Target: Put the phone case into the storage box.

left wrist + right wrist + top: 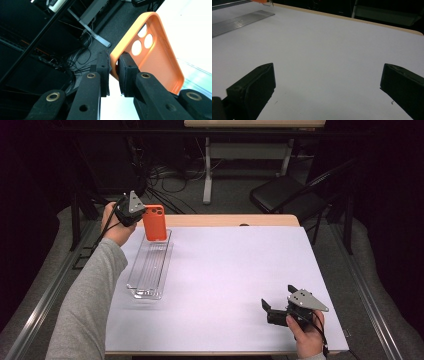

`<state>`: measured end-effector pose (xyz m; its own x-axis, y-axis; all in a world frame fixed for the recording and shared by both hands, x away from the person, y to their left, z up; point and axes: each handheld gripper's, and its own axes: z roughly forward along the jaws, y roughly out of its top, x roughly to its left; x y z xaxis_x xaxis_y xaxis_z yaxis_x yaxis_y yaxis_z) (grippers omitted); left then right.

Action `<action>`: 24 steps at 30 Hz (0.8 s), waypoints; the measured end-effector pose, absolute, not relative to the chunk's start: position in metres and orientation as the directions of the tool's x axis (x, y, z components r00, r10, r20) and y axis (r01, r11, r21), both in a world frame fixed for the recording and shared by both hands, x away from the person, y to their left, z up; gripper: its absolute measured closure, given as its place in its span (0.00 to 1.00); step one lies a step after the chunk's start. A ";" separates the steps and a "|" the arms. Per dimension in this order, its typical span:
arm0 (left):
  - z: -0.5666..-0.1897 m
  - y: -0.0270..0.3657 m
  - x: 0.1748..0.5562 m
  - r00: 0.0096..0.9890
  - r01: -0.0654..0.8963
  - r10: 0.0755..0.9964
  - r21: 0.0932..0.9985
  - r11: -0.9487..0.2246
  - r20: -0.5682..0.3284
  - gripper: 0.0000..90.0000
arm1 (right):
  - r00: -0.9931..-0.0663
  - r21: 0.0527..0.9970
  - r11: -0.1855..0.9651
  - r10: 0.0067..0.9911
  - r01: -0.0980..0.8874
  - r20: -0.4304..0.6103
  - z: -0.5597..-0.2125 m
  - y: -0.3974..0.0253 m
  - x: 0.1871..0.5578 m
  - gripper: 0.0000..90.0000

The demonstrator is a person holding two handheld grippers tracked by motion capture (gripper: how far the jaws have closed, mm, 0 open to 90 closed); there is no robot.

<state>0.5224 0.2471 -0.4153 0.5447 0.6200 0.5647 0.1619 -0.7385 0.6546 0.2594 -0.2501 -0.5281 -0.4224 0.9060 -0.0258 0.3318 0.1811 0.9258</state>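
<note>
An orange phone case point(154, 222) with round camera holes hangs upright above the far end of a clear ribbed tray point(149, 265) at the table's left. My left gripper point(140, 215) is shut on its upper edge. In the left gripper view the case point(160, 57) has its rim pinched between the black pads point(126, 72). My right gripper point(278, 306) rests near the front right of the table, jaws wide apart with nothing between them. In the right gripper view its pads point(259, 82) frame bare white surface, and the tray point(239, 21) lies far off at the upper left.
A white sheet covers the table point(230, 285), whose wooden edge point(235, 220) shows at the back. Beyond it stand a black chair point(285, 195), a desk leg point(207, 175) and loose cables on the floor. Metal rails run along both sides.
</note>
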 end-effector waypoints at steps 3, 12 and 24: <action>-0.416 0.246 0.522 0.545 0.162 0.620 0.655 -0.738 0.564 0.90 | -0.423 0.926 0.182 0.906 0.332 -0.026 -0.528 -0.250 0.259 0.00; -0.422 0.246 0.522 0.535 0.164 0.629 0.661 -0.732 0.564 0.90 | -0.426 0.926 0.185 0.904 0.330 -0.029 -0.528 -0.250 0.260 0.00; -0.433 0.247 0.523 0.535 0.169 0.632 0.662 -0.731 0.561 0.90 | -0.428 0.922 0.188 0.903 0.338 -0.028 -0.531 -0.250 0.261 0.00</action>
